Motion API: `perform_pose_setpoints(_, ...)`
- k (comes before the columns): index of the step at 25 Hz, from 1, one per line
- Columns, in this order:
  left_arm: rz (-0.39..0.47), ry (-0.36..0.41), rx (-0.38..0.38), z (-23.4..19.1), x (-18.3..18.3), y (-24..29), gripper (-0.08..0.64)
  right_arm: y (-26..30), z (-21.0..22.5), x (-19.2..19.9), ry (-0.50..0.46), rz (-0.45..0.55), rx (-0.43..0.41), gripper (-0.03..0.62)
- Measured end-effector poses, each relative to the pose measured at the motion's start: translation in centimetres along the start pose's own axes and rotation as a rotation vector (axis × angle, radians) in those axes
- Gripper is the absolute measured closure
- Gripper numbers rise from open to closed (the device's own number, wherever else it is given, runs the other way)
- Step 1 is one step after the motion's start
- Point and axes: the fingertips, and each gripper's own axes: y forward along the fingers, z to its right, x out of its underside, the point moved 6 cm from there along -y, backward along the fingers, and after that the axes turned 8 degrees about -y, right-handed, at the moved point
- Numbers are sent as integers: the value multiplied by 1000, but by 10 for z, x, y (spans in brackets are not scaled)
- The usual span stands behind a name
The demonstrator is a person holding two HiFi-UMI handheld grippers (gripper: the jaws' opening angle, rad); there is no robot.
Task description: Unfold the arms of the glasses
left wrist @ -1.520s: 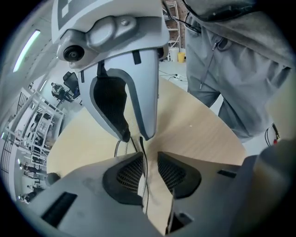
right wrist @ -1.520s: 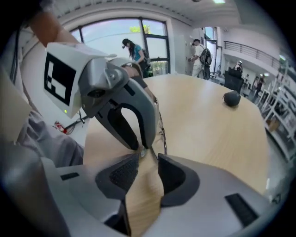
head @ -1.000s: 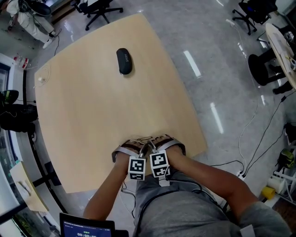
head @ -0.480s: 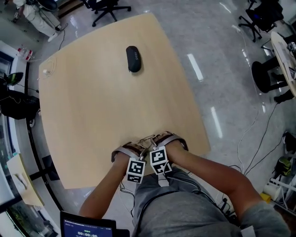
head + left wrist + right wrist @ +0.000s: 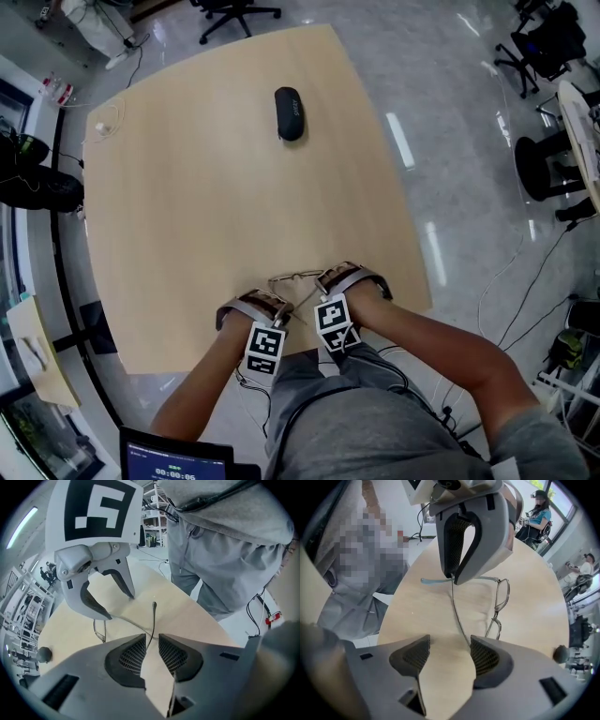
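Head view: a pale wooden table (image 5: 187, 216) stands on a glossy grey floor (image 5: 450, 141), with black office chairs (image 5: 234, 11) beyond. A black oval case (image 5: 290, 113) lies at 12 o'clock and thin wire-framed glasses (image 5: 292, 278) at 6 o'clock. Left gripper view: the left gripper (image 5: 150, 651) is clamped on a glasses arm. Right gripper view: the right gripper (image 5: 449, 656) has its jaws apart, with a wire arm running to one pad.

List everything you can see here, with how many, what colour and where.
Pale wooden table: one, light wood, centre of the head view.
Oval glasses case: one, black, far part of the table.
Thin wire-framed glasses: one, metal, near table edge, at the grippers.
Office chairs: at least three, black, on the floor around the table.
Left gripper: one, grey, shut on a glasses arm.
Right gripper: one, grey, jaws apart, a glasses arm beside one pad.
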Motion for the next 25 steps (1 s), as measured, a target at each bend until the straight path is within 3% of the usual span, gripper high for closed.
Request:
perform_pose_setpoints(7, -93, 11, 146, 33, 34, 5, 482, 1, 2, 12, -52, -58, -16, 334)
perform_pose_setpoints(11, -86, 6, 117, 37, 40, -4, 482, 1, 1, 11, -78, -68, -12, 334)
perform_pose_setpoints(16, -10, 38, -47, 15, 8, -29, 482, 2, -2, 11, -81, -91, -18, 334)
perform_pose_setpoints(21, -18, 7, 30, 15, 9, 15, 482, 5, 1, 11, -84, -99, -7, 334)
perform_pose_setpoints(25, -3, -25, 26, 11, 9, 20, 482, -15, -9, 14, -101, -70, -9, 334)
